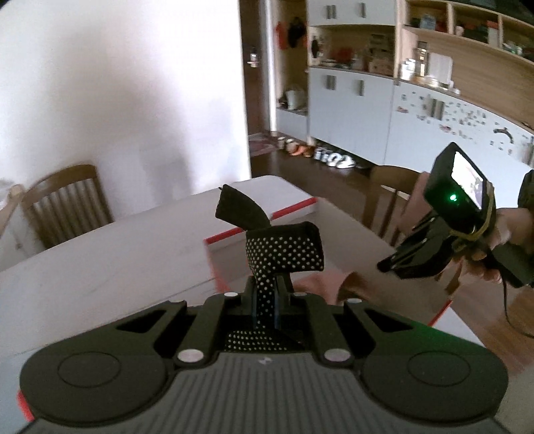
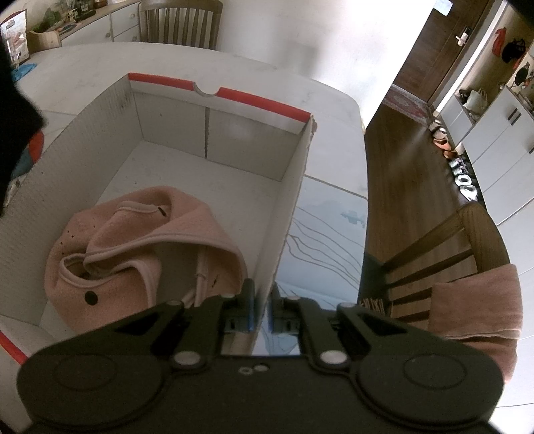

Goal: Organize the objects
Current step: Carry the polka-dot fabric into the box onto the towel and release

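Note:
My left gripper (image 1: 266, 300) is shut on a black sock with white dots (image 1: 283, 253), held up above the white cardboard box with red rim (image 1: 293, 208). My right gripper (image 2: 262, 308) is shut on the box's near right wall (image 2: 290, 200), pinching its edge. It also shows in the left wrist view (image 1: 387, 265) at the right. Inside the box lies a pink fabric garment (image 2: 140, 253) with a dark snap. A dark shape at the left edge of the right wrist view (image 2: 16, 133) is probably the held sock.
The box stands on a white table (image 2: 333, 133). A placemat with line drawing (image 2: 327, 233) lies right of the box. Wooden chairs stand at the far side (image 2: 180, 23) and right (image 2: 444, 253), one draped with a pink towel (image 2: 477, 307). White cabinets (image 1: 367, 110) line the room.

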The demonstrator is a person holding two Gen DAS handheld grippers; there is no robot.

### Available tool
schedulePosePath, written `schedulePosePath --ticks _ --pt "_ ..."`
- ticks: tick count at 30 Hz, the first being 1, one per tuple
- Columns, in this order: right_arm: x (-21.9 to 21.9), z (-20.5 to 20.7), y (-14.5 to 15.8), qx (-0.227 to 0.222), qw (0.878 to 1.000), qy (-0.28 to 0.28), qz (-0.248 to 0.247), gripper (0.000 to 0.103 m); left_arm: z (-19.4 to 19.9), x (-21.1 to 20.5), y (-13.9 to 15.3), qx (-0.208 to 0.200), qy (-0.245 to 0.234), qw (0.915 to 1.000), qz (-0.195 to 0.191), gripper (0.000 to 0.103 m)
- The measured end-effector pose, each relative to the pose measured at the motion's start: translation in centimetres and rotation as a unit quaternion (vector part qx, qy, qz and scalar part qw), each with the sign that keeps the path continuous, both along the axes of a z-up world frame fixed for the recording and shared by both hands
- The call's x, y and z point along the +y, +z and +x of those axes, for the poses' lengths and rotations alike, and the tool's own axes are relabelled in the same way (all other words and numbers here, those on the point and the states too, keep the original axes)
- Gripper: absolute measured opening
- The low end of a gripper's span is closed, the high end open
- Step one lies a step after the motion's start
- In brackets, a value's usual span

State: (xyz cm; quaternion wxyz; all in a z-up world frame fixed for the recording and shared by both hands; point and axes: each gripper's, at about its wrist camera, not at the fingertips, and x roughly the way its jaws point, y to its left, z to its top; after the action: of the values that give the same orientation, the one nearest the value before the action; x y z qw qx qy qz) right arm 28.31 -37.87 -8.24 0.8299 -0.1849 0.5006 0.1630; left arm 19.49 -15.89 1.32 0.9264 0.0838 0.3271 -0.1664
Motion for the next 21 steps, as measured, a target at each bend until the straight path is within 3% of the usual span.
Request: schedulePosePath --ticks 6,21 --pt "0.1 0.0 0.0 0.001 1.0 0.0 -0.001 0.006 3.0 -3.2 -2.1 0.023 -0.039 0.999 0.007 0.008" --pt "0.1 0.0 0.0 0.002 1.0 -0.002 -0.001 0.006 8.2 -8.5 -7.9 0.081 -0.074 0.9922 0.06 0.008"
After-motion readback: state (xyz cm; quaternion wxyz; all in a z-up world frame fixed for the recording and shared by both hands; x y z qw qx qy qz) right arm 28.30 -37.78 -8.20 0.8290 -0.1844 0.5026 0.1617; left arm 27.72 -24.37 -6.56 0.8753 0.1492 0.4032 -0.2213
